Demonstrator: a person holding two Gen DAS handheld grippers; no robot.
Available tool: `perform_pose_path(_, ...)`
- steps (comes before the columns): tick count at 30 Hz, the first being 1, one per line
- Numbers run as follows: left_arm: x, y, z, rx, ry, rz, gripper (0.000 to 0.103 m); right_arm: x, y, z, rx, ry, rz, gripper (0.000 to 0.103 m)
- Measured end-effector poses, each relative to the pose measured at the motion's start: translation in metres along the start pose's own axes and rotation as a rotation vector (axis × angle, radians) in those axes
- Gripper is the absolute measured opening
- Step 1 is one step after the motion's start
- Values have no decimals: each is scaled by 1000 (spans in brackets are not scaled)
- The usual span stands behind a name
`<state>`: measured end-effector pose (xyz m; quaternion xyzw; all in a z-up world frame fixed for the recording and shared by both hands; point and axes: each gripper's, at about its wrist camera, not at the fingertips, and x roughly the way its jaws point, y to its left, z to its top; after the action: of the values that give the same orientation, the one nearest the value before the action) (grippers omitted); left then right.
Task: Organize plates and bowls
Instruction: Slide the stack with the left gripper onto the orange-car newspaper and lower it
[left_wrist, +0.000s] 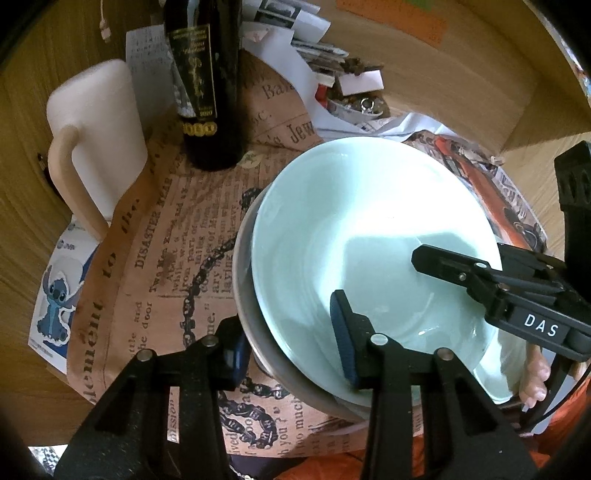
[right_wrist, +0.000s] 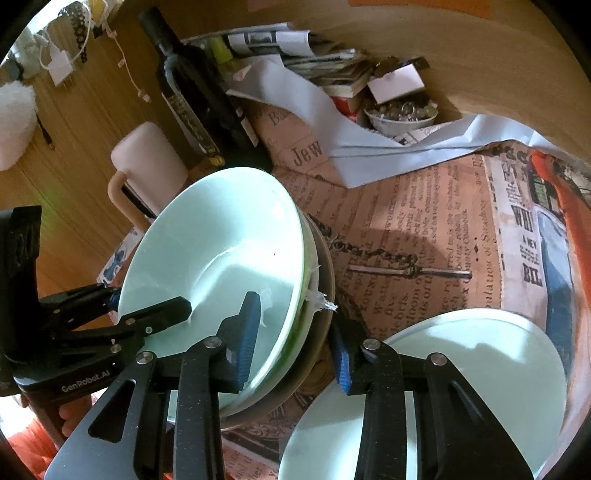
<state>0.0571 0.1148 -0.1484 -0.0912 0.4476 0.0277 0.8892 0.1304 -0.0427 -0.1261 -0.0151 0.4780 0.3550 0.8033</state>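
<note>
Both jaws clamping bowl stack (left_wrist: 369, 236) rim

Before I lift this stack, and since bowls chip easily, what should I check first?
1. Left gripper straddles the rims of the pale green bowl and the grey bowl under it: ok.
2. Right gripper straddles the opposite rim: ok.
3. Pads pressing firmly on the bowls: cannot tell.
4. Pale green bowl nested cleanly in the grey bowl: not ok; white frayed material pokes out between them.
5. Wine bottle and pink mug stand apart from the bowls: ok.
6. Pale green plate nearby, visible part bare: ok.
</note>
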Motion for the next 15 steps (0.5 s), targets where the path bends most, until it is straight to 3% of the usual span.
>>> perform_pose_path(15,-32,-37,14,65,-99,-18,40,-50,-8,1,2,-120,-33,32)
